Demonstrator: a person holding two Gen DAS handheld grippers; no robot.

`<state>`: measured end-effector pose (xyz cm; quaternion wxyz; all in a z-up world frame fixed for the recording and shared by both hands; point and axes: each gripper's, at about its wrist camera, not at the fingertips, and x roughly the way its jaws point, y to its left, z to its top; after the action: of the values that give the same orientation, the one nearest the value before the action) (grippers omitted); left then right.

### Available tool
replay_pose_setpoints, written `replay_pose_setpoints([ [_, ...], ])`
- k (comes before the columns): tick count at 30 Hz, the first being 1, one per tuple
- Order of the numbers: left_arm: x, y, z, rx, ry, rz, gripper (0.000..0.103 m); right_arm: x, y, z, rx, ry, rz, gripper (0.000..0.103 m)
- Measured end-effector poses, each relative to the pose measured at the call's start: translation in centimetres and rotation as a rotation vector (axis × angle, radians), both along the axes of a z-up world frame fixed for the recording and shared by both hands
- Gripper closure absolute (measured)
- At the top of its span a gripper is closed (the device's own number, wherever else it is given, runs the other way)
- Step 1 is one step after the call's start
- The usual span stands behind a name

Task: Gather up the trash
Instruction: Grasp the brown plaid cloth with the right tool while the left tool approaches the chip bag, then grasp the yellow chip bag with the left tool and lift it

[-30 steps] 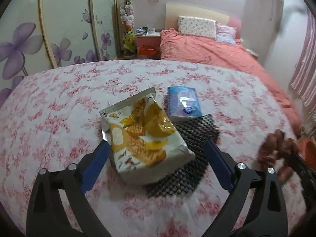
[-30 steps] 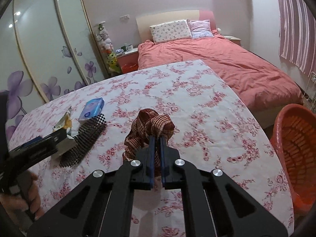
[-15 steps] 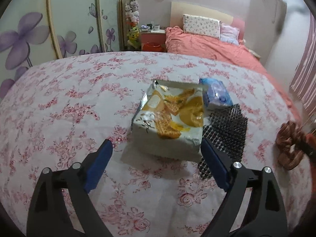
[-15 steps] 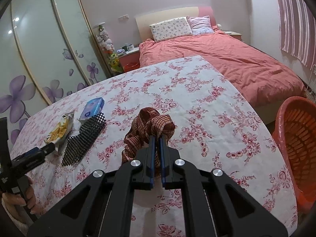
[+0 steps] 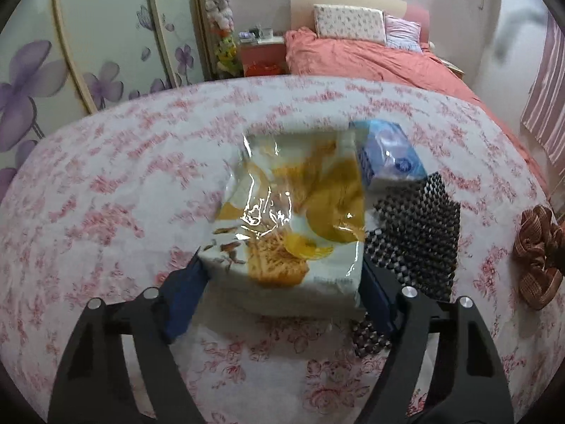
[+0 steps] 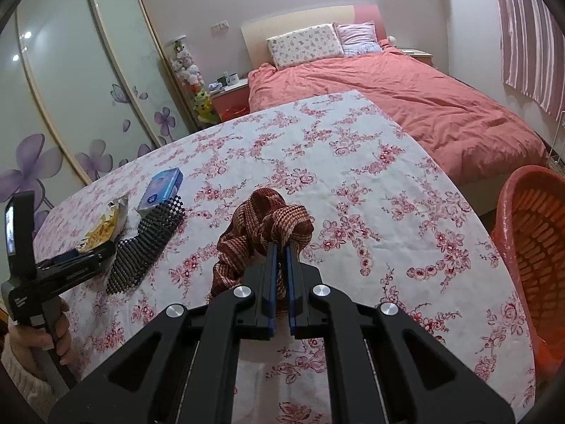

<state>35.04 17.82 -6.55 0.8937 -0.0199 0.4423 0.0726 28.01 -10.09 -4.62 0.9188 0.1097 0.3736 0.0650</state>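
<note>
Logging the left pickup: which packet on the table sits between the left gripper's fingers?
The yellow-and-white snack bag, between the left gripper fingers; the blue tissue pack lies beyond.

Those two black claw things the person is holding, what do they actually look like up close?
Each is a matte black forked frame with triangular cut-outs and round silver bolt heads. The left gripper and right gripper both end in flat blue finger pads. The left one has a grey handle and an upright black block on top. The hand shows a cream knitted sleeve.

Floral-clothed table carries snack bag, tissue pack, black mat.
</note>
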Motion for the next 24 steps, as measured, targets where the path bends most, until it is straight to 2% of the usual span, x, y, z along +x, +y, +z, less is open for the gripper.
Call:
replay_pose_setpoints([
  [9,-0.8,0.6,0.4,-0.028,-0.04,0.002,0.03,-0.3,-0.5,0.1,0.016,0.004,-0.011,0.098],
  [24,-4.0,-1.7,3.7,-0.038,-0.127,-0.043,0.031,-2.5,-1.6,1.9,-0.018,-0.052,-0.033,0.098],
])
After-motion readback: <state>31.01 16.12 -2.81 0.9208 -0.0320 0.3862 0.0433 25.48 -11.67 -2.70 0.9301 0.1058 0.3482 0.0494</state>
